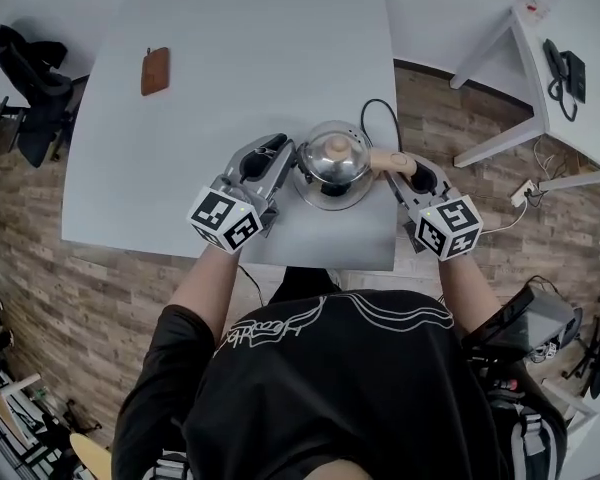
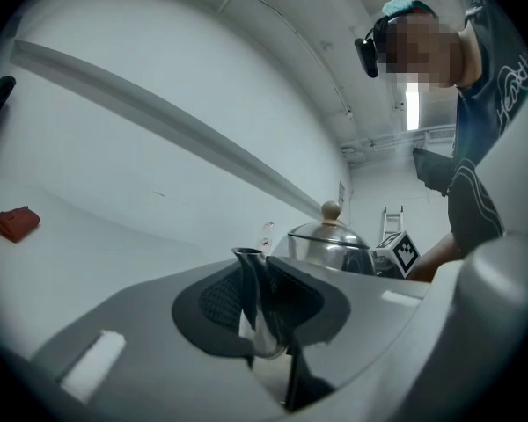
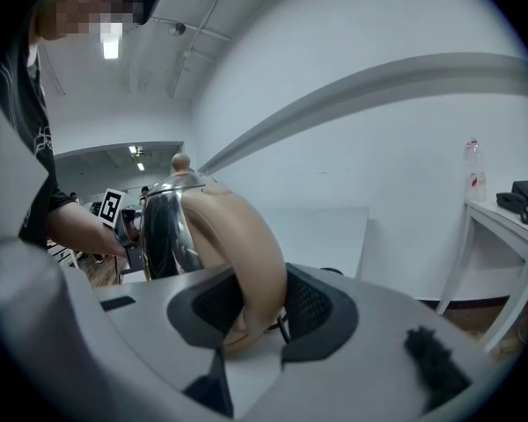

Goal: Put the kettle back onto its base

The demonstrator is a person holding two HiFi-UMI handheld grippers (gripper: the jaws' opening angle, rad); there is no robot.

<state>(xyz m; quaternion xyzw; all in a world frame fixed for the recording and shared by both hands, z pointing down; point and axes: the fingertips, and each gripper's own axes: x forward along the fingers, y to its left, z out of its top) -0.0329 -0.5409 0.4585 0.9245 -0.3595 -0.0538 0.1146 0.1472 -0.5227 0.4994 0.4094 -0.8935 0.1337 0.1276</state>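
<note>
A shiny steel kettle with a wooden lid knob stands near the front edge of the grey table. My left gripper comes in from the left and is shut on the kettle's thin spout, seen between its pads in the left gripper view. My right gripper is shut on the beige curved handle at the kettle's right side. A black cord loops on the table behind the kettle. I cannot make out the base; whatever lies under the kettle is hidden.
A brown leather pouch lies far back on the left of the table. A white side table with a black phone stands at the right, a power strip on the wooden floor. A dark chair is at far left.
</note>
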